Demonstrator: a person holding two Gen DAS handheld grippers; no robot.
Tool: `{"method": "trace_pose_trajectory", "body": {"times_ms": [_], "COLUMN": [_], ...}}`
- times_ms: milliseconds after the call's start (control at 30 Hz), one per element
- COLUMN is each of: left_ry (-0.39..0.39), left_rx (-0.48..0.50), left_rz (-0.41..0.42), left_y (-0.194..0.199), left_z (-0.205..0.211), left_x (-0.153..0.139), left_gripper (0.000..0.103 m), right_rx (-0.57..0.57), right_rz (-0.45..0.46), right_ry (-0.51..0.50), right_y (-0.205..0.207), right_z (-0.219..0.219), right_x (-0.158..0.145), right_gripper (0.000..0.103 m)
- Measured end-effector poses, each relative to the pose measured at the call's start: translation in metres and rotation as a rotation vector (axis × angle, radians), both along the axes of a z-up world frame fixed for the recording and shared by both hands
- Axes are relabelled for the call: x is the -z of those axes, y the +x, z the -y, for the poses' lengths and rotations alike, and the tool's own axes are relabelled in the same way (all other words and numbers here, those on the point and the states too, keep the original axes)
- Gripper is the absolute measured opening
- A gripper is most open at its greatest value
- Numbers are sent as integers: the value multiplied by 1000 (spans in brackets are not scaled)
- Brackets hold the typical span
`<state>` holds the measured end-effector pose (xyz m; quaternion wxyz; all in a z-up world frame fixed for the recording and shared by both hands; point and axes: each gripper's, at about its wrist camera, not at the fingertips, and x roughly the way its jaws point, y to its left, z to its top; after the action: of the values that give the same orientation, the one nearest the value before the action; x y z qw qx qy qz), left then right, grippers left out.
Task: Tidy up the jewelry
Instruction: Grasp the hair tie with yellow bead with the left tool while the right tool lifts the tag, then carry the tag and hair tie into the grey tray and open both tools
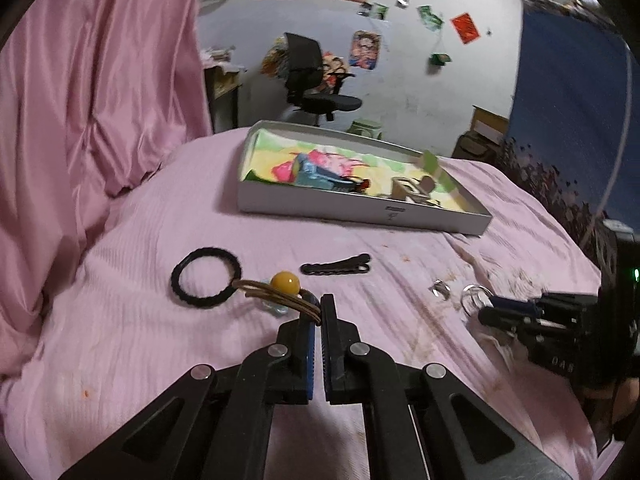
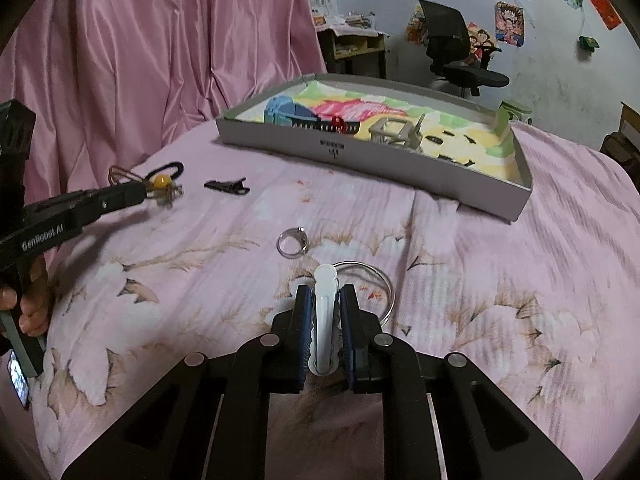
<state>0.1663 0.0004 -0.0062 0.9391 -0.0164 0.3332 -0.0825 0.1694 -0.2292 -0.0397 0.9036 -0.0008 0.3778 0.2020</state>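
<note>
My left gripper (image 1: 320, 305) is shut on the brown cord of a hair tie with a yellow bead (image 1: 285, 282), held just above the pink bedspread. A black hair tie ring (image 1: 206, 278) and a black hair clip (image 1: 336, 268) lie beyond it. My right gripper (image 2: 325, 294) is shut on a white hair clip (image 2: 325, 312), low over the cloth. A thin silver bangle (image 2: 386, 288) lies partly under its right finger. A silver ring (image 2: 293, 243) rests just ahead. In the right wrist view the left gripper (image 2: 141, 194) shows at the left with the bead (image 2: 162, 181).
A shallow grey box (image 2: 400, 172) with a colourful lining holds several small items at the far side of the bed. Pink drapes (image 2: 160, 40) hang on the left. An office chair (image 2: 460, 52) stands by the back wall. A hand (image 2: 28, 308) grips the left tool's handle.
</note>
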Motion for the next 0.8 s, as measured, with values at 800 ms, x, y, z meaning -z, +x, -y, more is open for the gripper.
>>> {"method": "trace_pose_trajectory", "body": {"times_ms": [800], "left_ry": [-58], "left_rx": [188], "left_rz": [-61], "left_y": [-8], "left_z": [36], "left_x": [-23], "left_gripper": [3], "right_rx": [29], "right_rz": [-41], "right_ry": [59], "right_y": [-6], "right_z": [20], "right_x": [-8], "right_gripper": [11]}}
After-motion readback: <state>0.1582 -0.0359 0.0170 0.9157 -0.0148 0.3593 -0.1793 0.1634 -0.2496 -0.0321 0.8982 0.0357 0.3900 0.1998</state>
